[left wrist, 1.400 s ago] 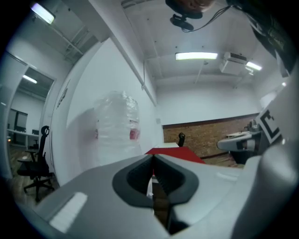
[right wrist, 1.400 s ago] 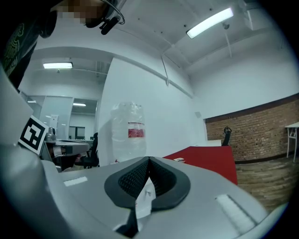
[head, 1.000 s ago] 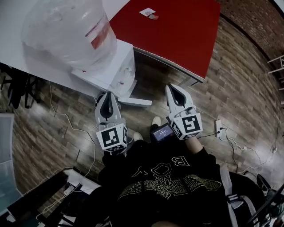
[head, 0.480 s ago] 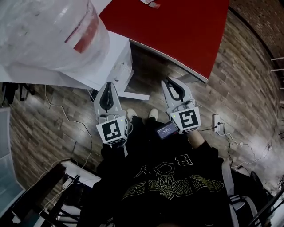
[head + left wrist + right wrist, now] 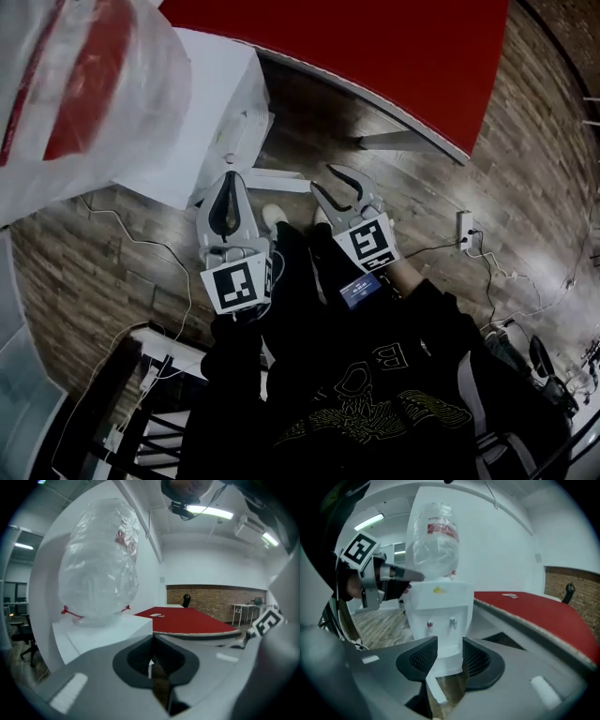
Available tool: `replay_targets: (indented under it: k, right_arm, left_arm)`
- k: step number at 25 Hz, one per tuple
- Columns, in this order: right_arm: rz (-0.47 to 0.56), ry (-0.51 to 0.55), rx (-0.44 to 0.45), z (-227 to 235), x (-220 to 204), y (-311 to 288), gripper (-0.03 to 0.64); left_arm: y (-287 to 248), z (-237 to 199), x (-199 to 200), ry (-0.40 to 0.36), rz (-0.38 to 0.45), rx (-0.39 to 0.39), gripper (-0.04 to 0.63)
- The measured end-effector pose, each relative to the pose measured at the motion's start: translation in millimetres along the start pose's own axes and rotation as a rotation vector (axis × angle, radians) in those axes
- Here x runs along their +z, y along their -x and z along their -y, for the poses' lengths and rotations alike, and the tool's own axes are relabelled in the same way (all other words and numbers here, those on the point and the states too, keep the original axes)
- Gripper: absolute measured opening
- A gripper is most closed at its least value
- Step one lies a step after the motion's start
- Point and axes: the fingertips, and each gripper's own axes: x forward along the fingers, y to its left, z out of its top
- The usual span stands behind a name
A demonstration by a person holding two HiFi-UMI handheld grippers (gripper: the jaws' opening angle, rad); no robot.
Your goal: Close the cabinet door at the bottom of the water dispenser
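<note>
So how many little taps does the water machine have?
2, side by side on the front of the water dispenser, below the bottle: the left tap and the right tap. More could hide round the sides.

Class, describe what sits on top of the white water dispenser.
A large clear water bottle with a red label, wrapped in crinkled plastic, stands on the dispenser. Its neck and the socket under it are covered.

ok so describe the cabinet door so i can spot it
Find the white water dispenser with the big clear bottle on top, beside the red table. At its foot, the cabinet door is the thin white panel swung outward, the only part standing off the body.
</note>
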Motion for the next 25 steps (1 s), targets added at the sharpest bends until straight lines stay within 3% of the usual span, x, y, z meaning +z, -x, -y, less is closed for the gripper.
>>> replay_targets:
  k: [3,12,19,25]
  right_arm:
    - [-0.079,-0.013,0.073,-14,-65,-30,0.193]
    - [-0.352,0.080,0.177,-44,-264,-102,0.163]
    - [-0.449,0.067,0.230,-74,-320,-127,0.163]
    - [-0.438,0.062,0.187,-61,-319,-137,0.118]
  left_arm:
    - [-17,4,-31,0.025,-0.022,0.003,0.008]
    - [-42,23,-131,0.050,-0.104,0.015,0.008]
    - [-24,34,-181,0.058,-0.182,-0.021,0.006]
    - [-24,28,-190,0.091,-0.191,0.026,0.006]
